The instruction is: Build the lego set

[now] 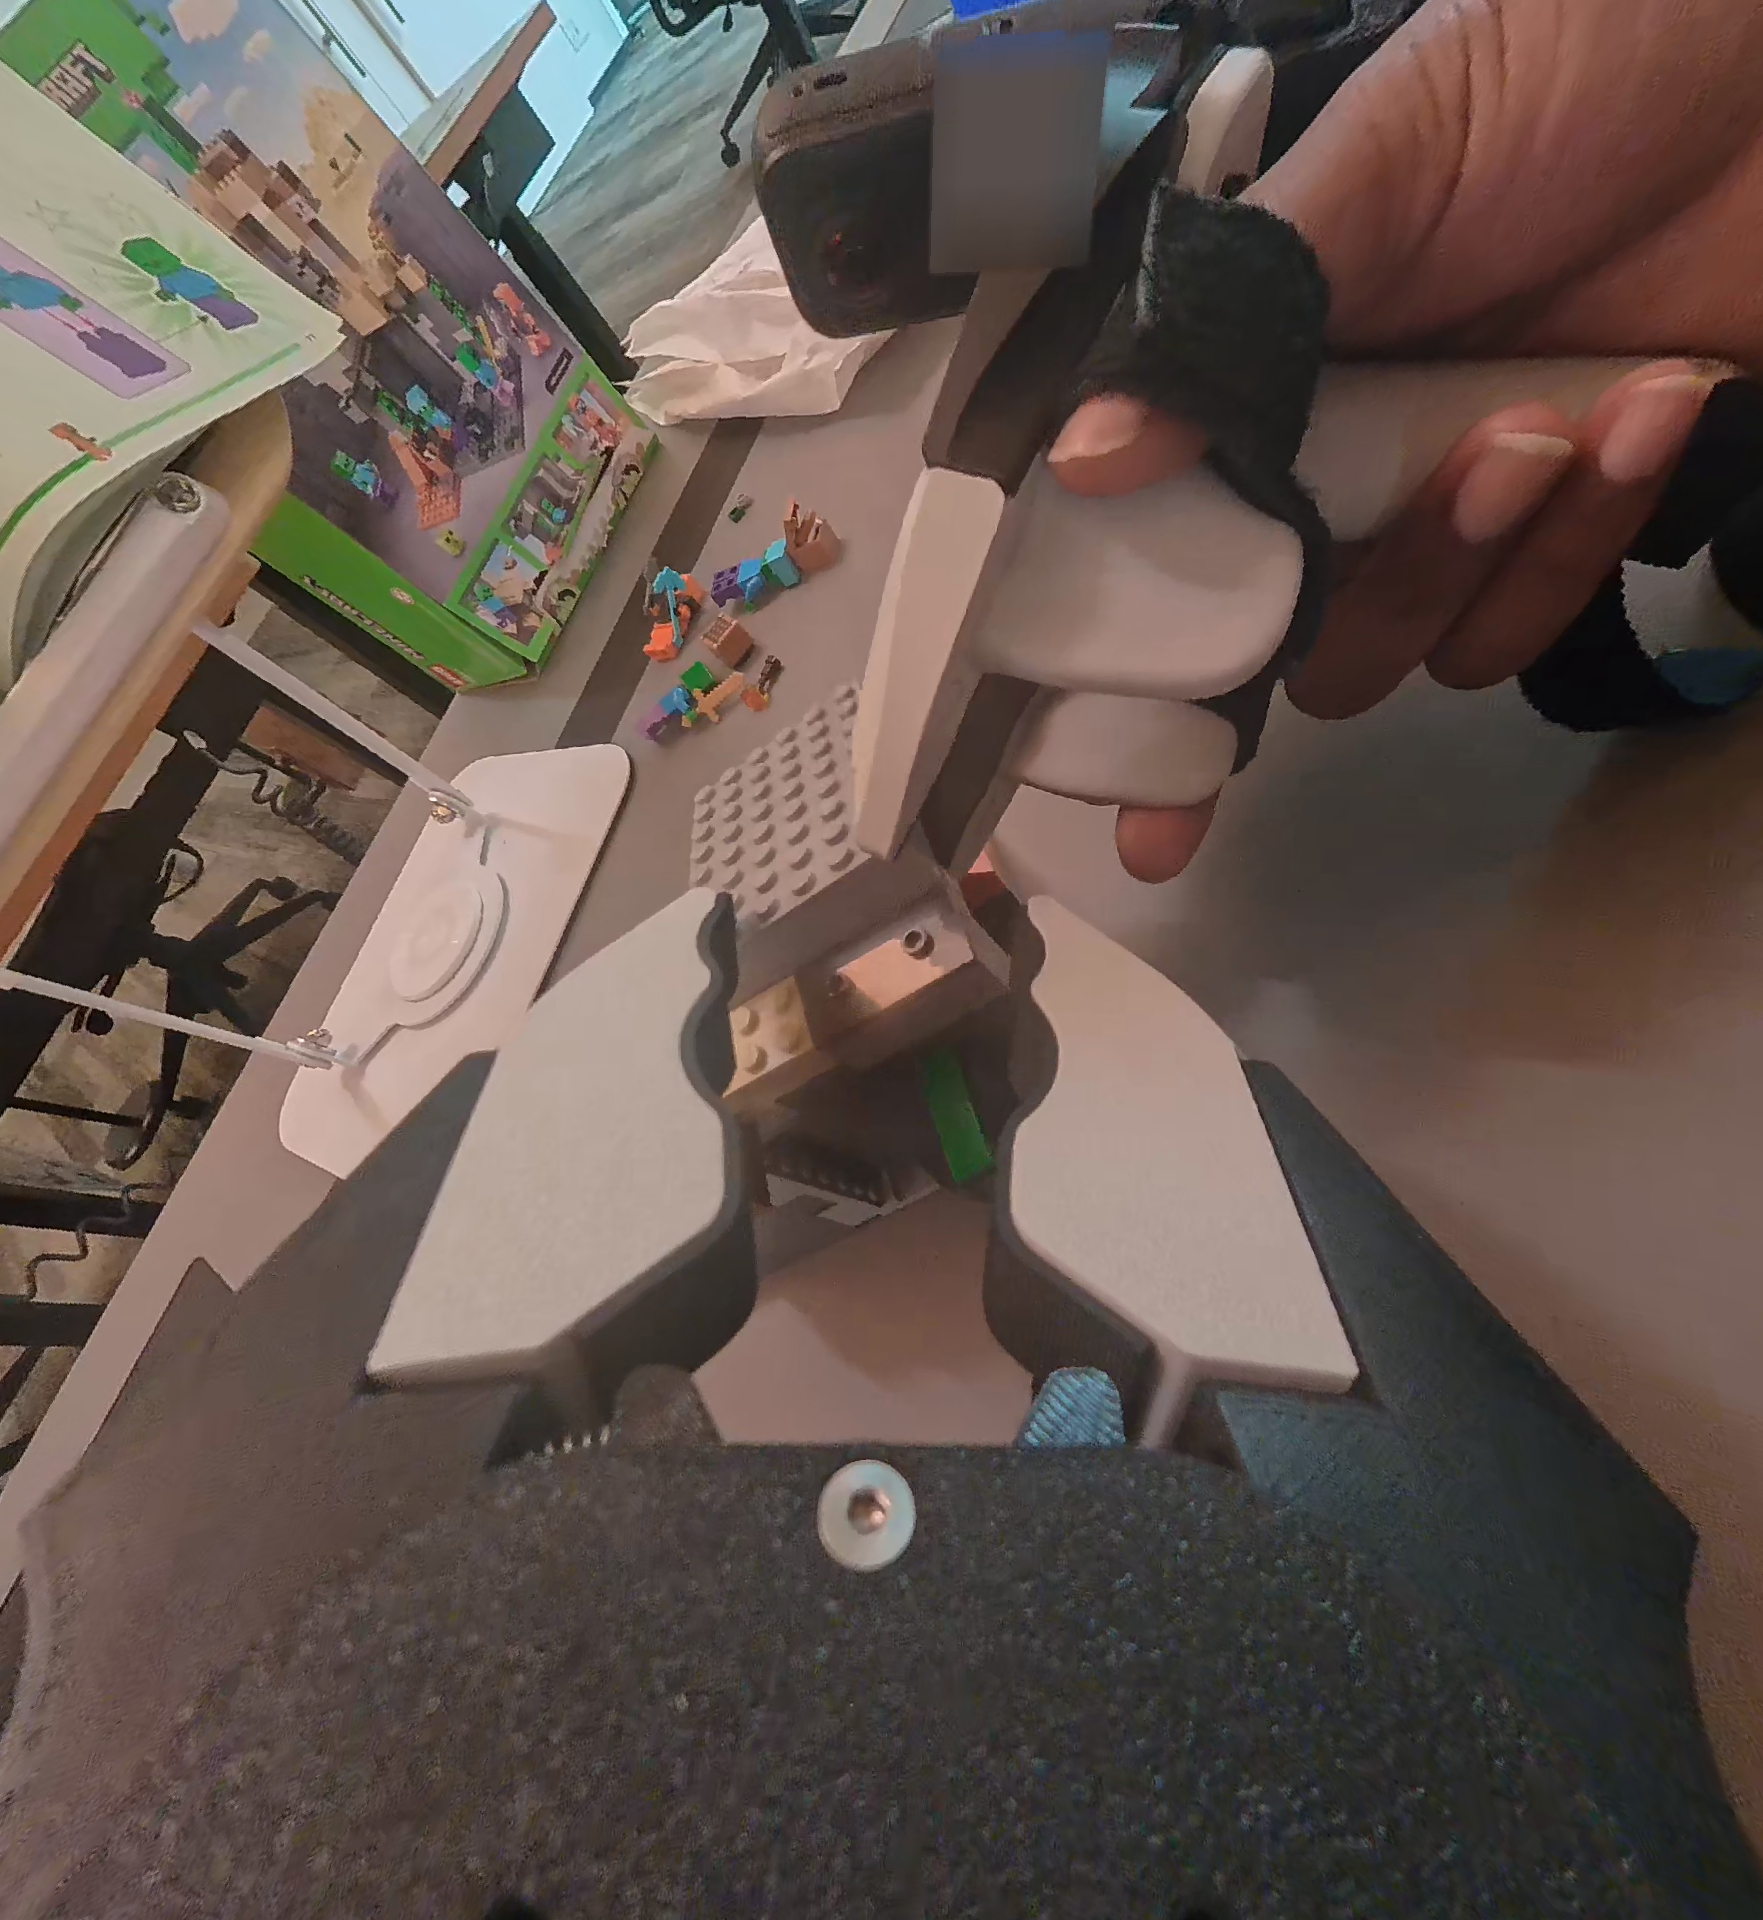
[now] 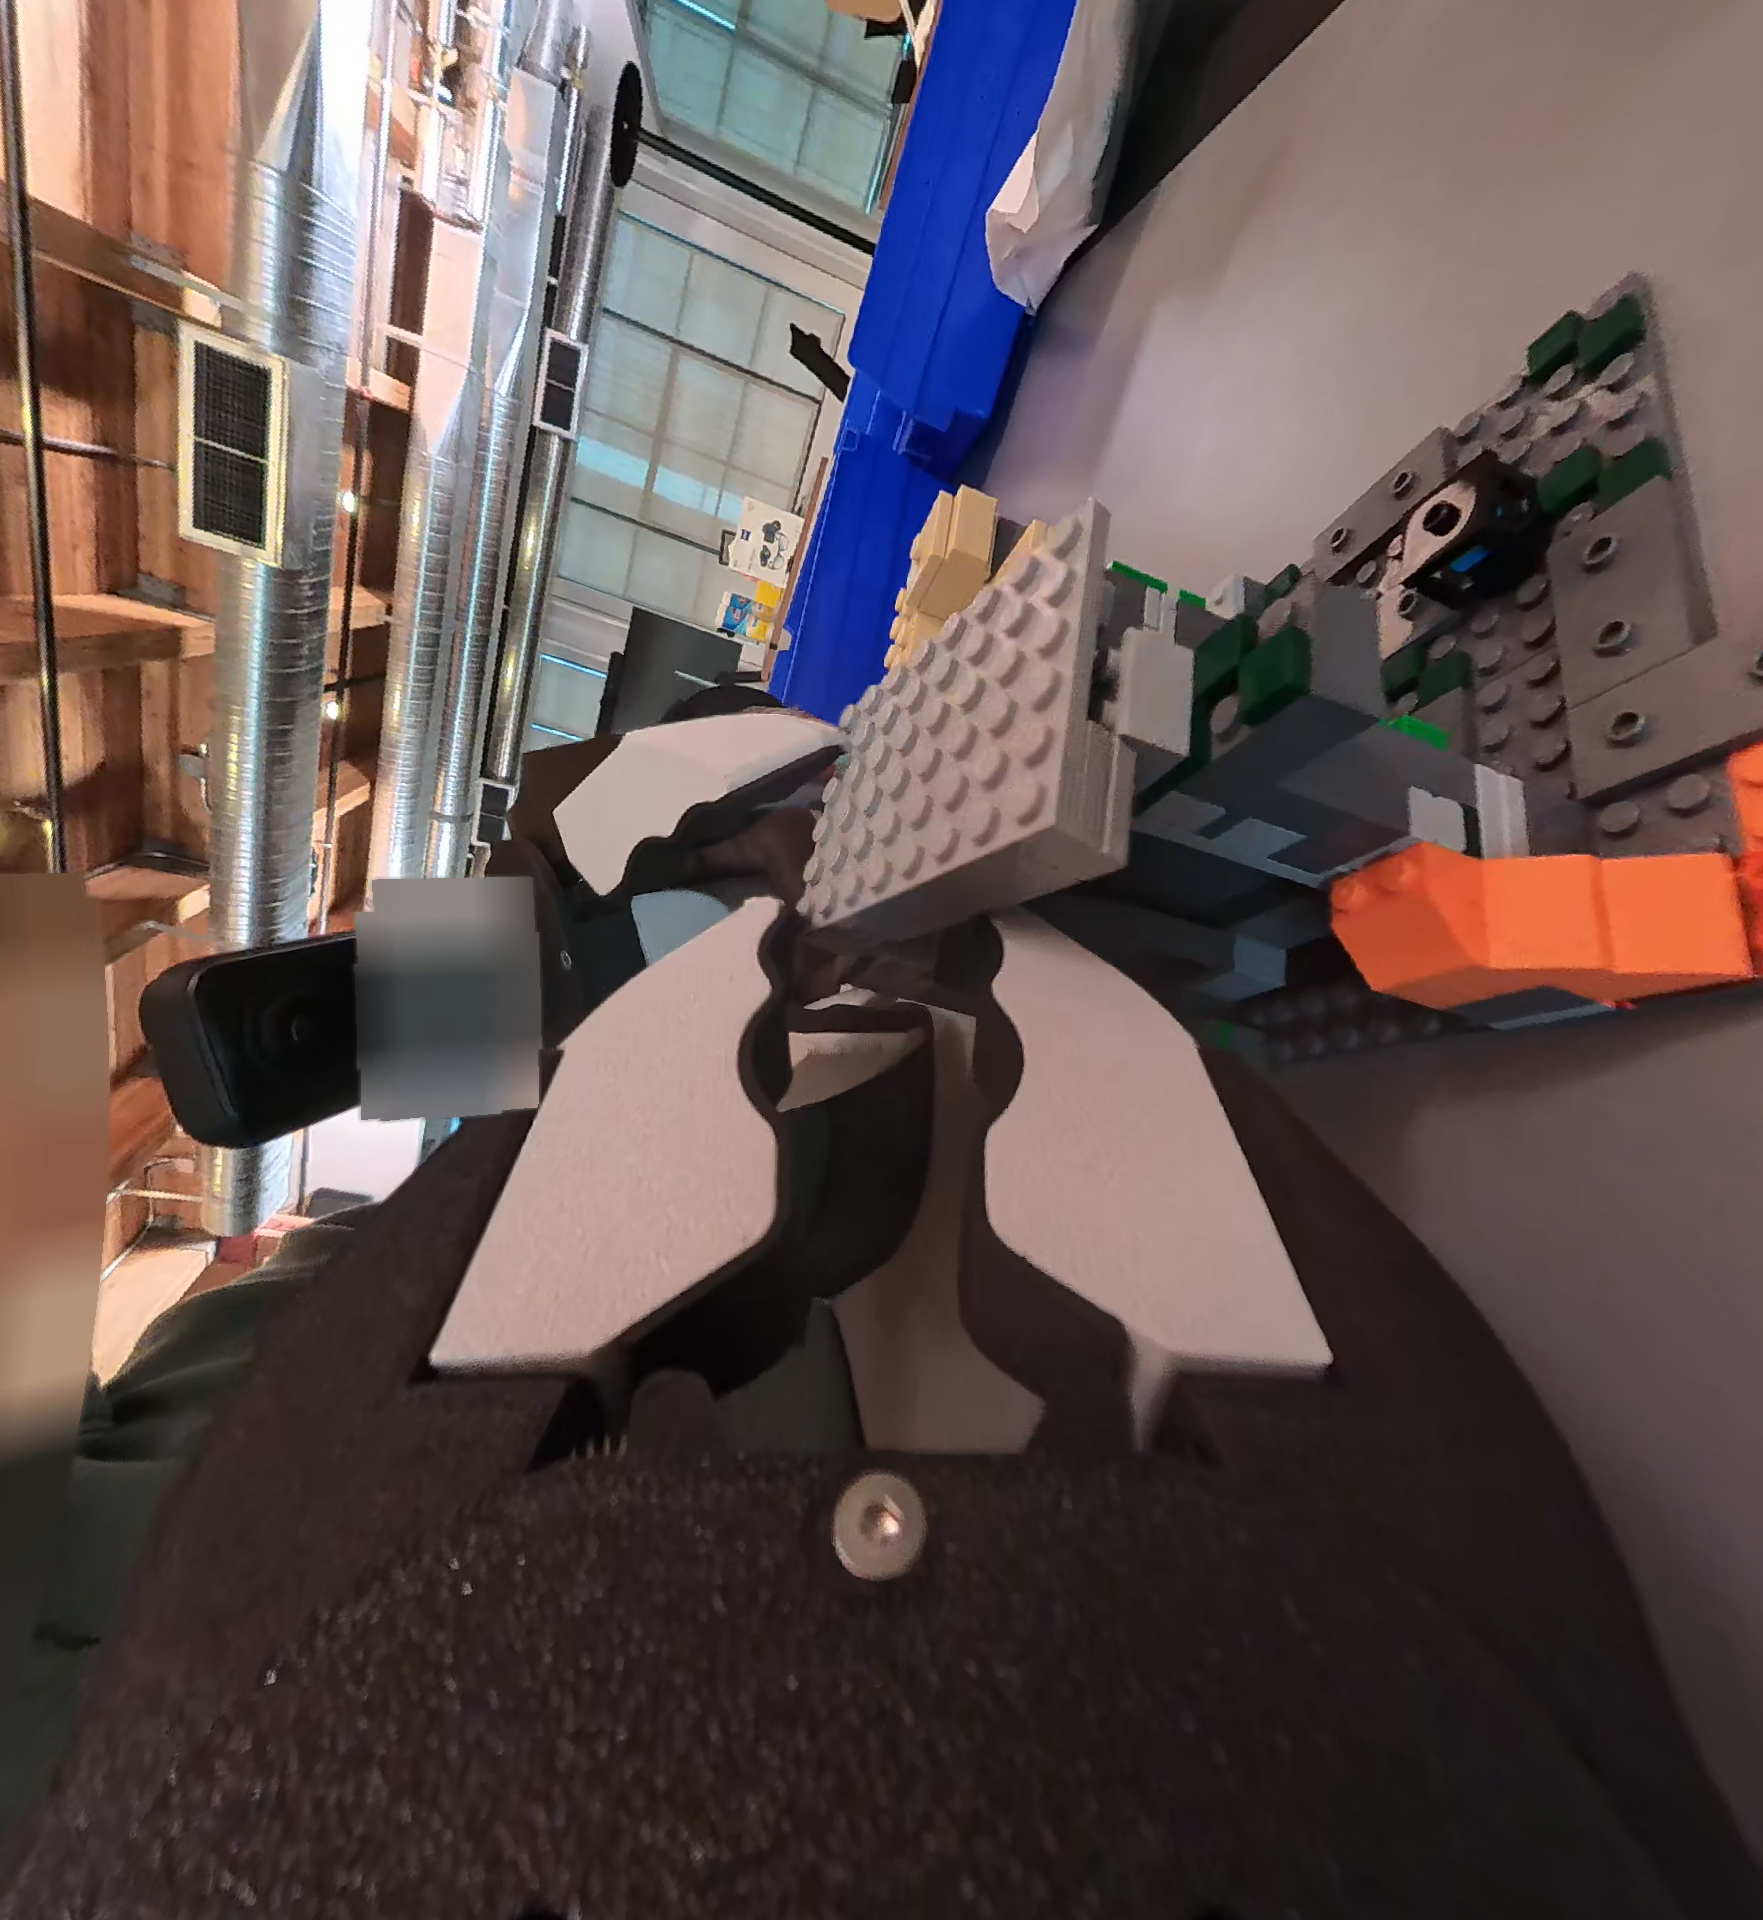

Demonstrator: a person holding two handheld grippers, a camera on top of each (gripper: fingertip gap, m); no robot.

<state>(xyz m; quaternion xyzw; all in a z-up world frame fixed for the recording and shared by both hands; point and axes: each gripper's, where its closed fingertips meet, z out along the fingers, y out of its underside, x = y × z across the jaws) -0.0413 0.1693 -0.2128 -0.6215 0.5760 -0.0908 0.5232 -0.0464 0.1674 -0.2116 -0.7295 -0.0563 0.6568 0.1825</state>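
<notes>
My left gripper (image 1: 877, 935) is shut on a small brick build (image 1: 887, 987) of grey, tan, brown and green pieces, one pad on each side. The build carries a grey studded plate (image 1: 783, 800) on its far side. My right gripper (image 1: 929, 842), held by a gloved hand (image 1: 1479, 312), comes in from above with its fingertips on the plate's near corner. In the right wrist view my right gripper (image 2: 882, 935) closes on the lower edge of the grey studded plate (image 2: 960, 727). The left gripper (image 2: 752, 862) shows just left of it, on the same build.
A larger grey, green and orange brick model (image 2: 1479, 727) lies on the grey table (image 2: 1479, 1299). Loose small figures and bricks (image 1: 711, 634), a toy box (image 1: 441, 416), an open booklet (image 1: 77, 312) on a white stand (image 1: 461, 935) and white paper (image 1: 742, 332) are about. Blue crates (image 2: 918, 312) stand behind. Only a small space, under 4 cm, lies between the two pairs of fingers.
</notes>
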